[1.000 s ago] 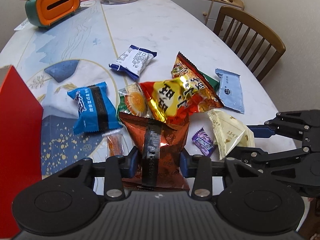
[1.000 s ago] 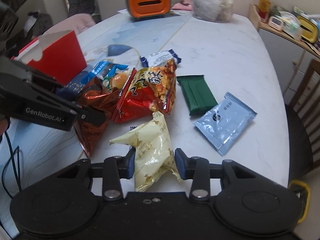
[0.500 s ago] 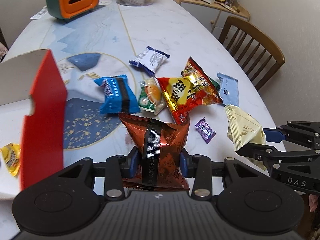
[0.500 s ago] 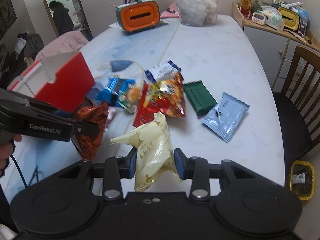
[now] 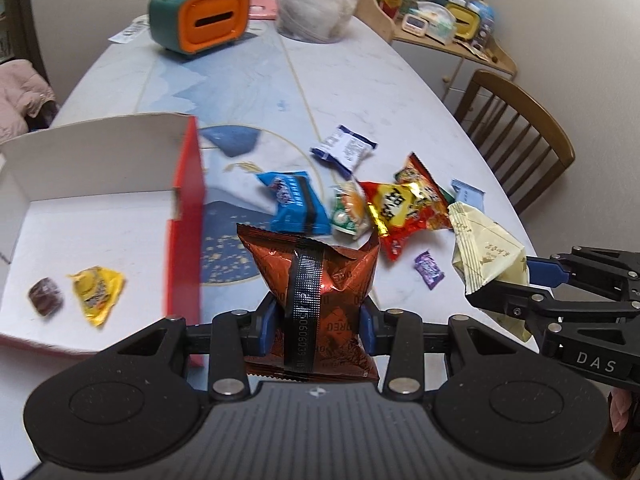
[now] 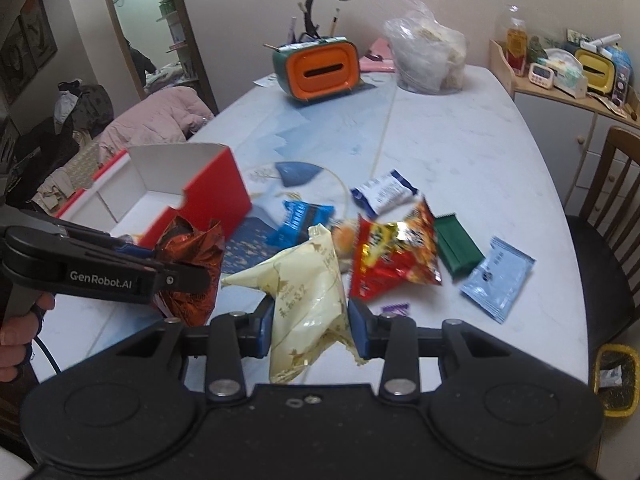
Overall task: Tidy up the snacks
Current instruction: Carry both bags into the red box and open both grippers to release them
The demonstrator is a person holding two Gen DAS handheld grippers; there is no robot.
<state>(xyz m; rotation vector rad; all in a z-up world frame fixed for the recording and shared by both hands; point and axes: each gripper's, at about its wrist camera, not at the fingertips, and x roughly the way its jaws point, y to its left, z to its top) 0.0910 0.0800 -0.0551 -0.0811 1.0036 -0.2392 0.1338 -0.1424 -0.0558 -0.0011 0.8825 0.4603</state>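
Here, a brown packet (image 5: pixel 320 280) is clamped in the left gripper (image 5: pixel 318 320) just beside the red box (image 5: pixel 188 216) edge. A cream packet (image 6: pixel 308 292) is pinched by the right gripper (image 6: pixel 310 330). 2 sweets are seen inside the box; bare table (image 6: pixel 460 128) lies beyond.

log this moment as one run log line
left hand-held gripper: shut on brown snack bag | right hand-held gripper: shut on cream snack bag | red box: open, two candies inside

Brown pkt (image 5: pixel 320 280) & cream pkt (image 6: pixel 308 288) – both aloft, prob. crumpled.
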